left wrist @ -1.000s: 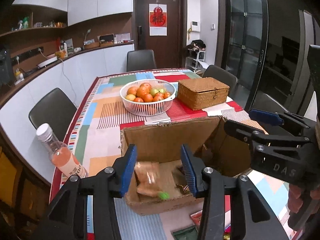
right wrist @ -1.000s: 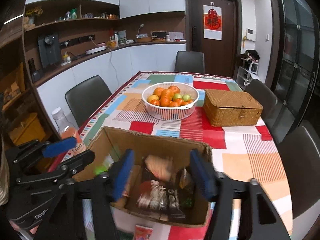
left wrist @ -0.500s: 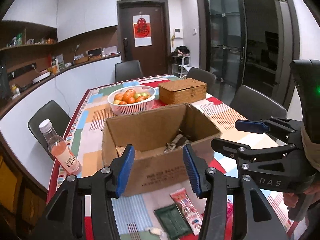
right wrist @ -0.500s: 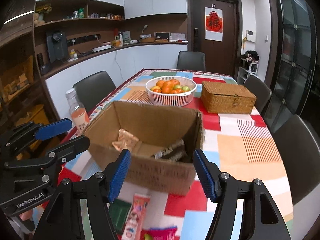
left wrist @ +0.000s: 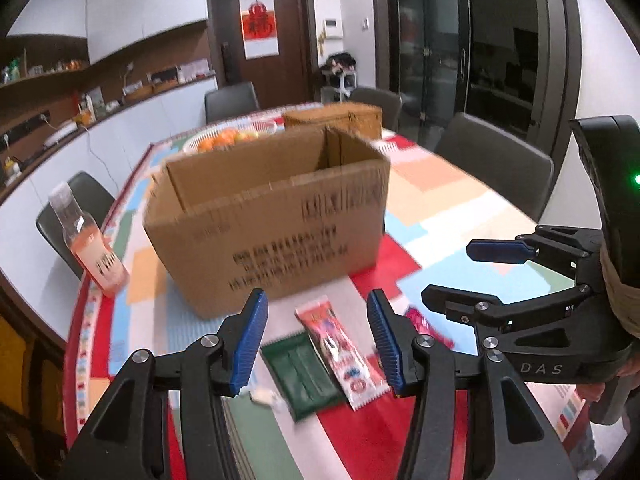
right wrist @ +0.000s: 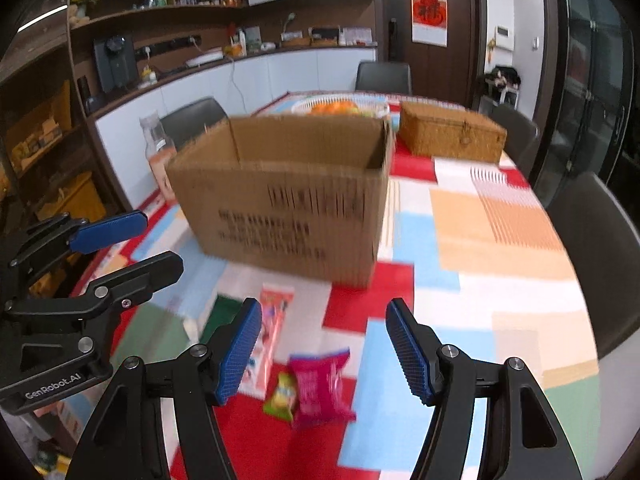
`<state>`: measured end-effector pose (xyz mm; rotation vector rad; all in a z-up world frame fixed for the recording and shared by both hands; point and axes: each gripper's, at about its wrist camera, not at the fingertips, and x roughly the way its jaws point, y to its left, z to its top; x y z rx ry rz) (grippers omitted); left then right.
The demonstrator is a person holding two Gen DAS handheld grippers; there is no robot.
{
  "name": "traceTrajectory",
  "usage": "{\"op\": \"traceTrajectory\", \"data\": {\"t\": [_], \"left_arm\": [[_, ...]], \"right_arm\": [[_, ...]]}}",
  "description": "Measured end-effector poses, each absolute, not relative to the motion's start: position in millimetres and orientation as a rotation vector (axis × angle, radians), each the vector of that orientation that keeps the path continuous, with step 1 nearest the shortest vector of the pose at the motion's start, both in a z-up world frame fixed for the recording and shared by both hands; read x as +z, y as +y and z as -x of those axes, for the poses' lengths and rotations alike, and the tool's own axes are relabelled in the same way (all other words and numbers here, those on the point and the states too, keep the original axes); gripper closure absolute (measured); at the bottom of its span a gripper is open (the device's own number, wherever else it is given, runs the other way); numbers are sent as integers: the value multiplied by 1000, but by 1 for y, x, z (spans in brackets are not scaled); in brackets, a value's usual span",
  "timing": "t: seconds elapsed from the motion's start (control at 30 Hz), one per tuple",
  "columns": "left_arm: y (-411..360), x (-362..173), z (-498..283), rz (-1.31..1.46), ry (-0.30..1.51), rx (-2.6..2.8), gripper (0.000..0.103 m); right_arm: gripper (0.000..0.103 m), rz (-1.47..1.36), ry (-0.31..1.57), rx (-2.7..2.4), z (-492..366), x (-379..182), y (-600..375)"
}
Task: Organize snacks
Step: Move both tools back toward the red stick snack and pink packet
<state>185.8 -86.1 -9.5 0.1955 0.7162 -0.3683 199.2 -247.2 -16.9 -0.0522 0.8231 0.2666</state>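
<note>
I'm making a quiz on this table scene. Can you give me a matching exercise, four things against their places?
Things:
1. cardboard box
2. drink bottle
3. wicker box
4. pink packet

Places:
A. between the right gripper's open jaws in its view
B. behind the cardboard box, to the right
C. left edge of the table
D. middle of the table, behind the loose snacks

Pairs: 1-D, 2-C, 3-B, 4-A
</note>
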Motion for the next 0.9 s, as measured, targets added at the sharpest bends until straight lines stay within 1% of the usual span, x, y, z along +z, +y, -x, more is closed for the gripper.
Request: {"op": "traceTrajectory", "data": {"t": [0.3,0.5,0.6,0.7,0.77,0.9], "left_arm": [[-86,-53,-190,-182,843,-388,52],[-86,-72,-202,-118,900,-422,53],[-89,-80,-210,-103,920,-430,53],[-94,-88,-221,-88,950,-433,58],[-98,-93,-228,-82,969,-430,62],[-107,-102,-238,-86,993,-422,67]], "right_arm": [[38,30,954,267,-194,-62,-250],[38,19,998,257,-197,-77,-250],[42,11,1006,245,-200,-81,-251],[43,-17,1016,240,-204,-86,-255],[48,-29,1023,238,-206,-88,-256],[50,-44,1029,240,-208,-93,-258]]}}
